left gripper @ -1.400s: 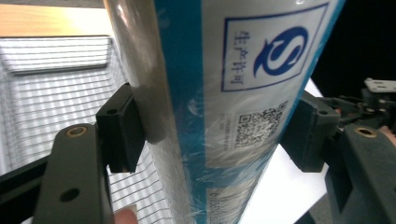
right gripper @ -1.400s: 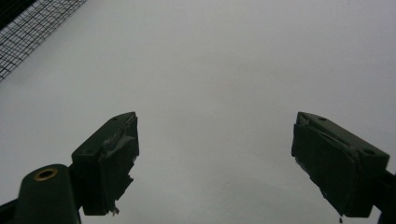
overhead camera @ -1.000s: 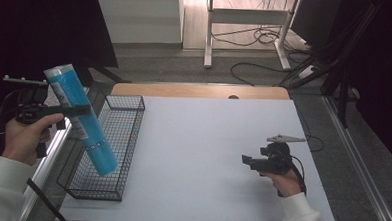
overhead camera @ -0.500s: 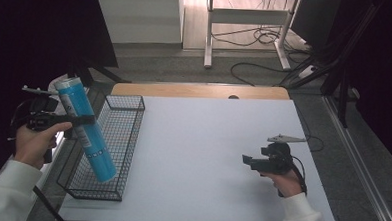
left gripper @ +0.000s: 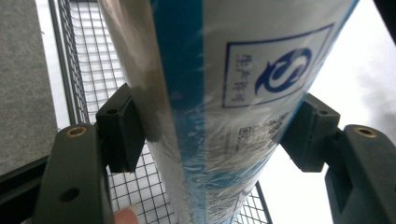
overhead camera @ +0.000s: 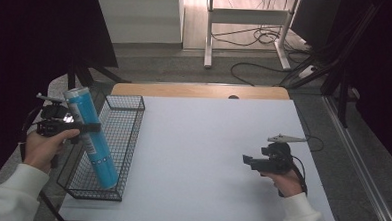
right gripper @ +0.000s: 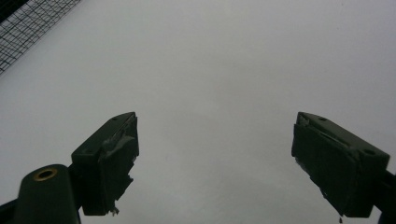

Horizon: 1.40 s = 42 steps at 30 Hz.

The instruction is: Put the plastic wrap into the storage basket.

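Clearly the left gripper [overhead camera: 85, 127] has its jaws clamped on a tall blue tube [overhead camera: 92, 136], one black pad pressed to each side of it, as the left gripper view shows close up [left gripper: 219, 126]. The tube leans, its silver-capped top up and to the left, its lower end down inside the black wire basket [overhead camera: 133, 119] that stands along the left edge of the white table [overhead camera: 207, 156]. Whether that lower end touches the basket's floor I cannot tell.

On the tube's glossy wrap, in the left gripper view, a blue square frame holds a round blue emblem shaped like an S, with a column of small blue Chinese characters beside it. Below that sits a block of fine dark print, too small and blurred to read. A broad blue band runs the length of the tube beside a pale silvery strip. In the high view some small white marks show low on the tube, also unreadable.

The right gripper [overhead camera: 247, 160] rests well apart on the right side of the table, held in the person's right hand [overhead camera: 286, 180]. Its jaws stand wide with nothing between them, pointing across bare white tabletop [right gripper: 210, 70], and a corner of the basket [right gripper: 28, 23] shows far off.
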### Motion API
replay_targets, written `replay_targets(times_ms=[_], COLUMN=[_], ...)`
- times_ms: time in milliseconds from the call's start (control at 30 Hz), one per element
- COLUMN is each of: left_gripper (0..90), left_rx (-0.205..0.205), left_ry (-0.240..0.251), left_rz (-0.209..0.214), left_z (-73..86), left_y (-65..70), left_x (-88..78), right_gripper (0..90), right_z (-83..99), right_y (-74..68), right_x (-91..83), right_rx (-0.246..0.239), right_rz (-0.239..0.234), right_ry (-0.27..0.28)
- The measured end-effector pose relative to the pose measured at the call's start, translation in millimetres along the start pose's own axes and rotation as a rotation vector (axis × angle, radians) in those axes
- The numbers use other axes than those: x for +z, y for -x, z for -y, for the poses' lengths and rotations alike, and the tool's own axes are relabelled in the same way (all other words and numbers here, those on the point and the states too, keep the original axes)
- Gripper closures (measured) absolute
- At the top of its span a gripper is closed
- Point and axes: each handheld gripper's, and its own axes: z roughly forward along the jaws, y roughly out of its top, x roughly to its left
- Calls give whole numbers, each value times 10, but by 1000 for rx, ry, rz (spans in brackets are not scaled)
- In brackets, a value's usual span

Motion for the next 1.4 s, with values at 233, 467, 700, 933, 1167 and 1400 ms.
replay_targets(times_ms=[233,467,700,933,1167,1400], left_gripper=[319,318,318,318,317,315], left_rx=[-31,-88,-130,-159,-188,-219], left_ry=[11,31,24,-20,-40,-64], left_rz=[0,-30,-49,-64,-92,-117], left_z=[-56,-201,-312,-345,-375,-379], left_y=[-53,-106,-174,-208,-234,-282], left_x=[117,425,715,994,1171,1444], right_gripper=[153,153,153,153,153,153], right_z=[0,-3,-2,1,5,5], right_y=[36,33,52,60,79,87], right_x=[1,-1,5,9,24,19], right_rx=[8,4,13,20,30,35], right_rz=[13,17,28,45,51,54], right_ry=[-6,-4,-5,-17,-22,-14])
